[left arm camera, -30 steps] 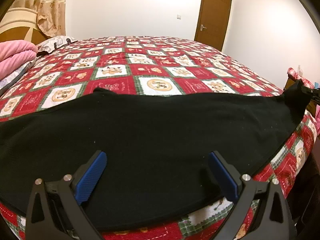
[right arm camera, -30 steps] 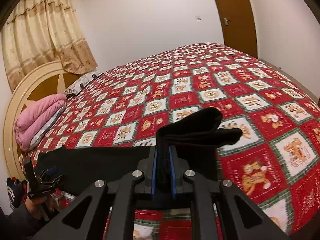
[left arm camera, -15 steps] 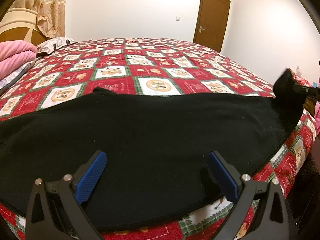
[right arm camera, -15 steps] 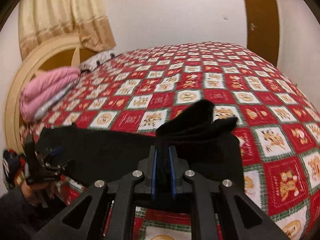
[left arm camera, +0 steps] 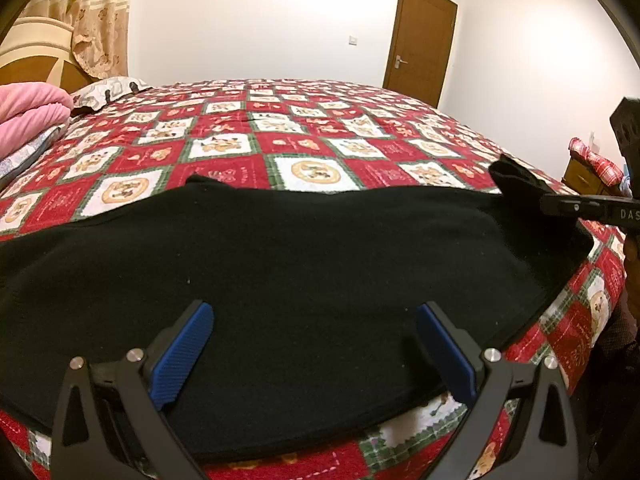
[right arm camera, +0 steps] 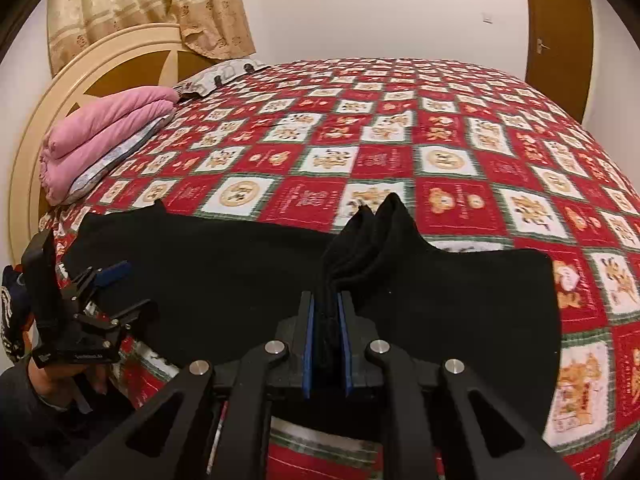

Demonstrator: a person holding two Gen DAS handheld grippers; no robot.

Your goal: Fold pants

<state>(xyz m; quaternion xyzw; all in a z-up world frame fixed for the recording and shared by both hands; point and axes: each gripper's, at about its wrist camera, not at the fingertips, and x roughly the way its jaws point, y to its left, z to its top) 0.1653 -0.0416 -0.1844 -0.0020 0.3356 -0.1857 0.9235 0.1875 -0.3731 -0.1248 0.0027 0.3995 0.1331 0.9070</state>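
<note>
Black pants [left arm camera: 280, 280] lie flat along bed [left arm camera: 304, 144] edge; right gripper [right arm camera: 327, 344] clamped on lifted end, left gripper [left arm camera: 316, 352] spread wide, empty; should carry end across w/ edges aligned, fabric taut.

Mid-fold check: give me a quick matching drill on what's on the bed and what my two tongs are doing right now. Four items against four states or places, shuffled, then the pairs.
Items
1. left tongs
2. right tongs
3. black pants
4. pink blanket

States or places
A. folded in a stack by the headboard
B. shut on a bunched end of fabric
C. open, over the near edge of the cloth
D. spread flat across the near side of the quilt

Pairs: 1-C, 2-B, 3-D, 4-A
</note>
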